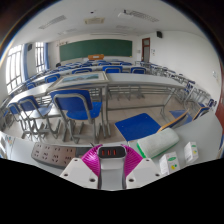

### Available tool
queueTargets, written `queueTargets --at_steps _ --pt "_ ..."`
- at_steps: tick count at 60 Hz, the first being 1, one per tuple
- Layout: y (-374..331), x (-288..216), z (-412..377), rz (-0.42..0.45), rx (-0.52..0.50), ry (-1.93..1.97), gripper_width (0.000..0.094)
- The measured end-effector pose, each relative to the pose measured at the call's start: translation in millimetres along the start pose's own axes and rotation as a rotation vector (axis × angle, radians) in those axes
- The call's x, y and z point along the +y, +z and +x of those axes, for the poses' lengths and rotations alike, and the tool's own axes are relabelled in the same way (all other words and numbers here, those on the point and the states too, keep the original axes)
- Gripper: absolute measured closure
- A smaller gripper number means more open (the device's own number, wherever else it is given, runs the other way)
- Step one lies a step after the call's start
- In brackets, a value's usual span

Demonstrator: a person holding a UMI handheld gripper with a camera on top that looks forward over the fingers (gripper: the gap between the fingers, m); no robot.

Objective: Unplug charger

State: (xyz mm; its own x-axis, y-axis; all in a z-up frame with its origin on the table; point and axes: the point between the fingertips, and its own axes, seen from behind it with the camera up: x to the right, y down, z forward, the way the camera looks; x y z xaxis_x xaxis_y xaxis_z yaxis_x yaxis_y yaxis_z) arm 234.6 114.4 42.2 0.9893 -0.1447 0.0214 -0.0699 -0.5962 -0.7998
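A white charger [112, 168] with a dark display of red digits at its front end sits between my two fingers. My gripper [112, 151] is shut on it, with the magenta pads [93, 160] pressing on both of its sides. A grey-white power strip [48, 153] lies on the table surface just left of the fingers. The charger shows apart from the strip, to its right. I cannot see the charger's prongs.
A white and green box [160, 142] and small white bottles [174, 159] lie right of the fingers. Beyond are rows of classroom desks [70, 92] with blue chairs [75, 105], a green chalkboard [95, 47] on the far wall and windows [14, 70] at the left.
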Motion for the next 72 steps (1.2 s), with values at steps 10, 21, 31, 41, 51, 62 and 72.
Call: queueTargets --at_steps 10,21,31,41,51,62,72 --pt "13 39 14 -0.083 -0.031 -0.002 0.0540" --pt "8 21 28 -0.011 -0.001 -0.053 0.0100" --pt "-33 5 24 0.059 0.005 -0.068 0.0087" --pt "-103 -4 13 0.121 0.006 -0.055 0.0084" --pt "-191 11 -2 0.173 0.033 -0.070 0.0083" --pt "-289 47 -17 0.187 0.050 -0.071 0.0085" --pt "-347 69 -26 0.193 0.053 -0.064 0.0084"
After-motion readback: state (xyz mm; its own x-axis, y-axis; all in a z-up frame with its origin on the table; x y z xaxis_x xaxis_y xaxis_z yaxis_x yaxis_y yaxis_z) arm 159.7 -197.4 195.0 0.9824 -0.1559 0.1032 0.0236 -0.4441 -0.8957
